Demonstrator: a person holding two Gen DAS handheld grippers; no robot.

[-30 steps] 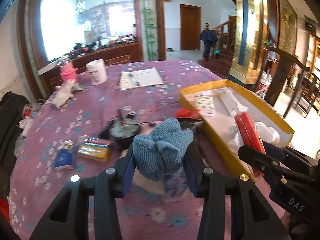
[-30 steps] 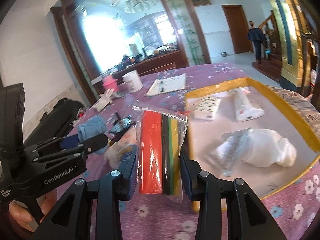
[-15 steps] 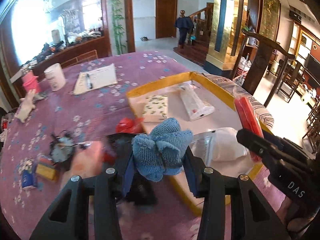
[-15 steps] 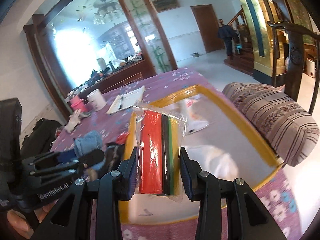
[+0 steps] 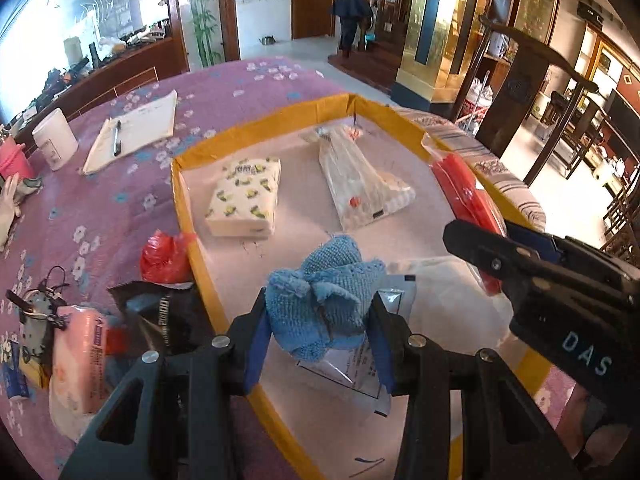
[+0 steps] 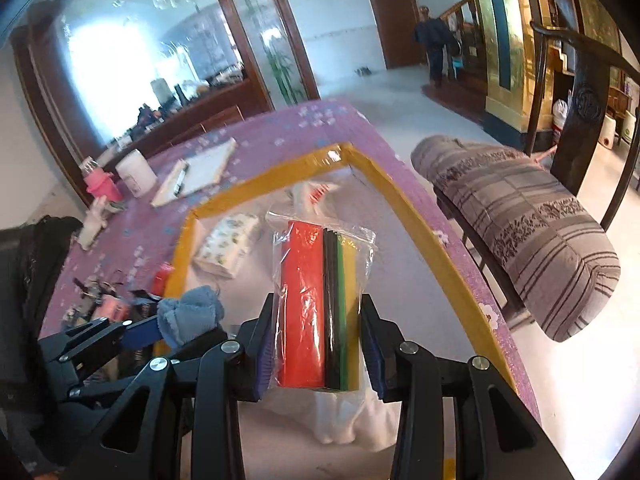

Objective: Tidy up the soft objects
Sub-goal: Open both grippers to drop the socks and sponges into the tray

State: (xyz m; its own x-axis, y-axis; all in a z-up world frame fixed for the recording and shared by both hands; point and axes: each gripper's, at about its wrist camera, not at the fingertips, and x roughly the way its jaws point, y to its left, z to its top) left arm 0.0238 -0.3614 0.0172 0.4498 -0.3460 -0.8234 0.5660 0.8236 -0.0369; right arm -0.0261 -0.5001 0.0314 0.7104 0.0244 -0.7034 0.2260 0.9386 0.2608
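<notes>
The blue knitted cloth (image 5: 320, 304) is clamped between the pads of the left gripper (image 5: 318, 332), above the near end of the yellow-rimmed tray (image 5: 182, 200). The right gripper (image 6: 318, 348) is closed on a clear bag of coloured sheets (image 6: 320, 312), also over the tray. Step in hand: transport to the tray. Next move, as judged: lower each item onto bare tray floor, clear of the tissue pack (image 5: 244, 200), then open the jaws.

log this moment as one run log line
left gripper: holds blue knitted cloth | right gripper: holds bagged coloured sheets | both over yellow-rimmed tray
</notes>
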